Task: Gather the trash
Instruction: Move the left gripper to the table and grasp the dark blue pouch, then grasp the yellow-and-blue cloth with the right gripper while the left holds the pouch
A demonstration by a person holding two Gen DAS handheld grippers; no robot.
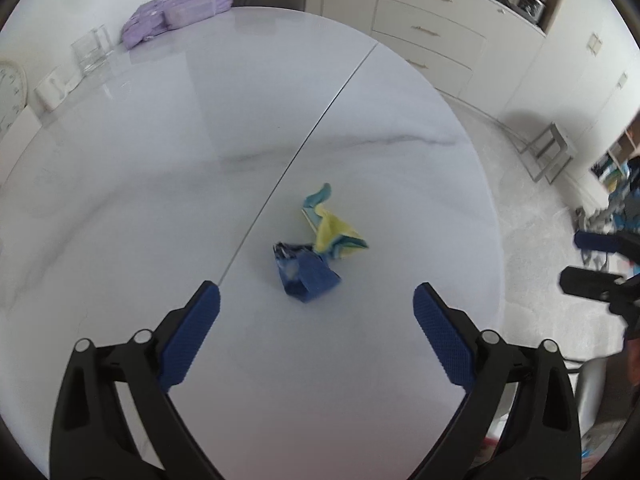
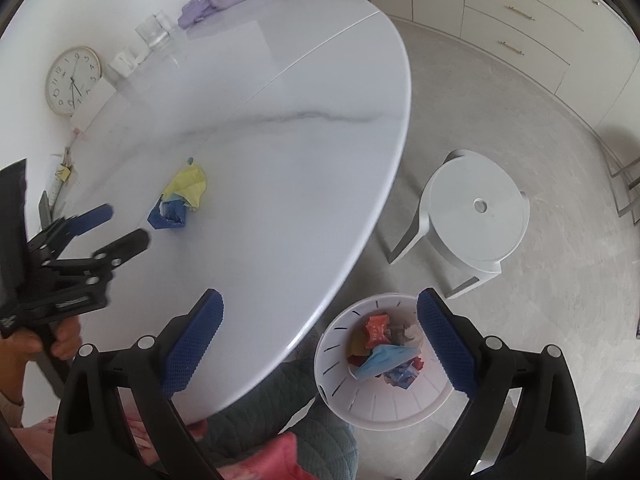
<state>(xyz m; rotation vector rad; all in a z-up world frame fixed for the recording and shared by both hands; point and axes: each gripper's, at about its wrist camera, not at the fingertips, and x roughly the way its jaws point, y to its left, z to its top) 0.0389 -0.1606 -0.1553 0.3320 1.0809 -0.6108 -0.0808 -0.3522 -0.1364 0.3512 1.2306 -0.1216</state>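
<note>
Hovering over the near part of the white marble table, the left gripper has its jaws spread wide with nothing between them. Just beyond its blue pads lie two pieces of crumpled trash, touching each other, a little to the right of the seam that crosses the tabletop: a blue wrapper nearer, and a yellow and teal wrapper just behind it. Both sit well inside the table, nearer its right edge than its left.

The right gripper hangs past the table's right edge, over the floor, jaws also wide and holding nothing. Below it stands a white slotted bin close to the table's edge, with several crumpled wrappers in red, blue and orange inside. In this view the left gripper shows at the left, held by a hand, its fingers pointing at the two wrappers on the table.

Farther out, a white stool stands on the floor beside the table. Along the table's far left edge are a round clock, a small white cup and a clear glass container, and at the far end lies a purple bag. Cream drawers line the wall beyond.
</note>
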